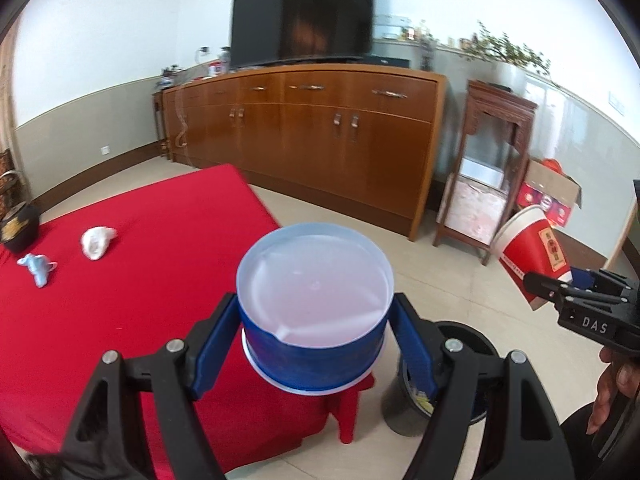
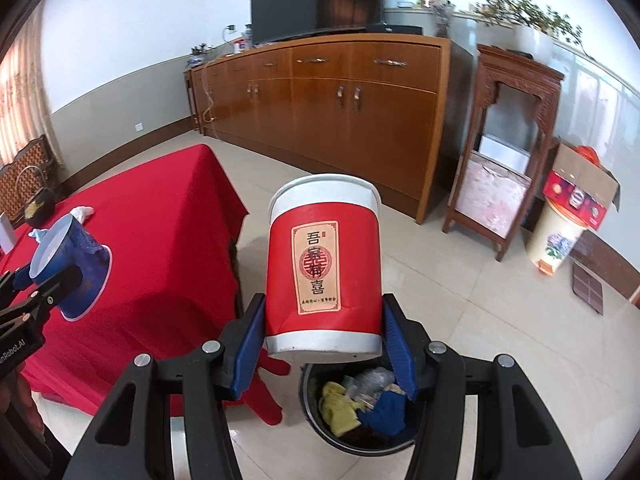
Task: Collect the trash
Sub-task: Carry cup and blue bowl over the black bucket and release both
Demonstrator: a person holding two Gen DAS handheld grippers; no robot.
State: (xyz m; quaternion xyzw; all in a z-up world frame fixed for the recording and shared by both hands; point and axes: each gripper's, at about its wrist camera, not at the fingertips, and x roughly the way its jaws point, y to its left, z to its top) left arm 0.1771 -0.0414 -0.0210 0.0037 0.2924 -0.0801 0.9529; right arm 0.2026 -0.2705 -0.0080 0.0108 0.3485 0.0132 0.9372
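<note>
Left hand-held gripper point(image 1: 316, 330) first: its jaws stand wide and the blue pads press both sides of a blue paper cup point(image 1: 314, 320), mouth tipped toward the camera, white inside, nothing visible in it. From the right wrist view the same cup point(image 2: 74, 270) lies on its side in that grip, over the near edge of the tabletop.

Right hand-held gripper point(image 2: 324, 336) now: jaws about half spread, pinching a red paper cup point(image 2: 324, 272) near its base, with a tan label of Chinese characters facing the camera and the white rim pointing away and up. In the left wrist view that red cup point(image 1: 532, 254) hangs tilted at the right edge, with fingers point(image 1: 608, 396) of the person's hand below it.

Directly under the red cup sits a black trash bin point(image 2: 320, 436) on the tile floor, already holding a yellow rag, something blue and crumpled clear plastic. The bin point(image 1: 404, 408) stands just beside a red stool point(image 1: 352, 412) at the corner of the tabletop.

Further out, the tabletop point(image 1: 140, 280) wears a red cloth. On it, well apart from the grippers, lie a crumpled white wad point(image 1: 96, 242) and a small light-blue scrap point(image 1: 38, 268), with a dark pot point(image 1: 18, 228) at the far left edge.

Beyond that, a long wooden sideboard point(image 1: 320, 132) carries a black television point(image 1: 304, 16).
</note>
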